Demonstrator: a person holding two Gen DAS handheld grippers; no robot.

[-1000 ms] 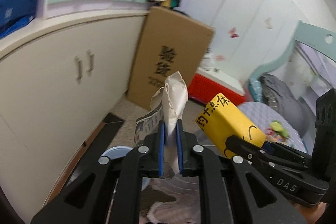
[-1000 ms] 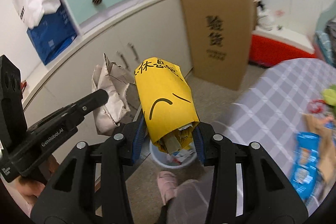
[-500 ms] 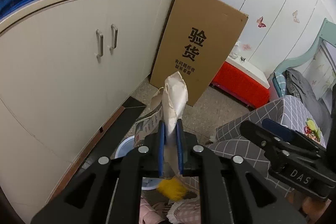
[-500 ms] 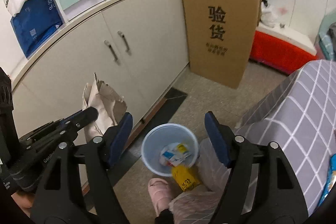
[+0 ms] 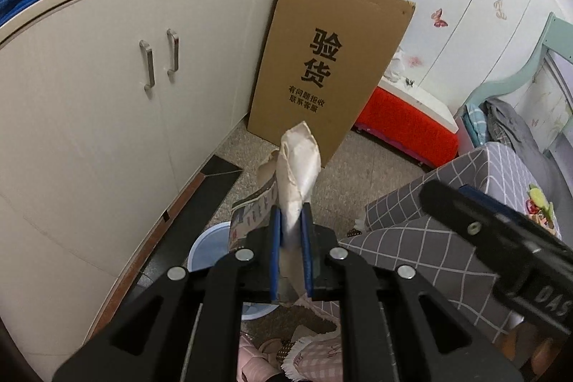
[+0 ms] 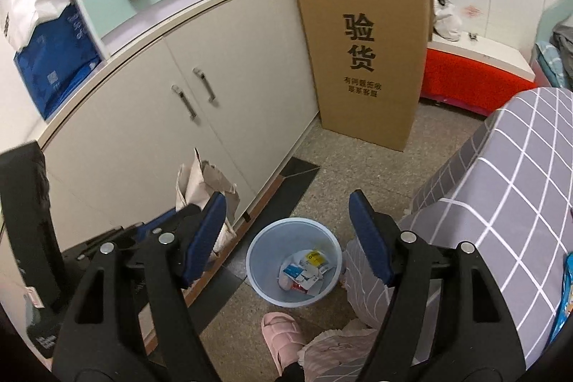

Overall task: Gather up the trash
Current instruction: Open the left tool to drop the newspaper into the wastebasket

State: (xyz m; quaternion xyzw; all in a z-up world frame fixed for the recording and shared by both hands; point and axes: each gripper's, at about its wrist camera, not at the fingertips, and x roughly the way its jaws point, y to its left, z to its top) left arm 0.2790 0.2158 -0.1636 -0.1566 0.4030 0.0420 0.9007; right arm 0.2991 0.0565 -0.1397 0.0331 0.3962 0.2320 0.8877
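My left gripper (image 5: pixel 290 221) is shut on a crumpled beige paper bag (image 5: pixel 299 163), which sticks up between its blue pads; the bag also shows in the right wrist view (image 6: pixel 200 181). My right gripper (image 6: pixel 288 213) is open and empty, high above a light blue trash bin (image 6: pixel 263 238) on the floor. The bin holds several wrappers, one with a yellow label (image 6: pixel 312 257). In the left wrist view only part of the bin's rim (image 5: pixel 207 240) shows behind the fingers.
Cream cabinets (image 6: pixel 215 88) run along the left. A tall cardboard box (image 6: pixel 361 38) leans at their end. A grey checked tablecloth (image 6: pixel 519 188) is at the right, with a blue packet (image 6: pixel 566 292) at its edge. A foot in a pink slipper (image 6: pixel 281 328) stands near the bin.
My right gripper opened and let go of the yellow package, which dropped toward the bin. Both grippers tilted down toward the floor. The left keeps hold of the paper bag.
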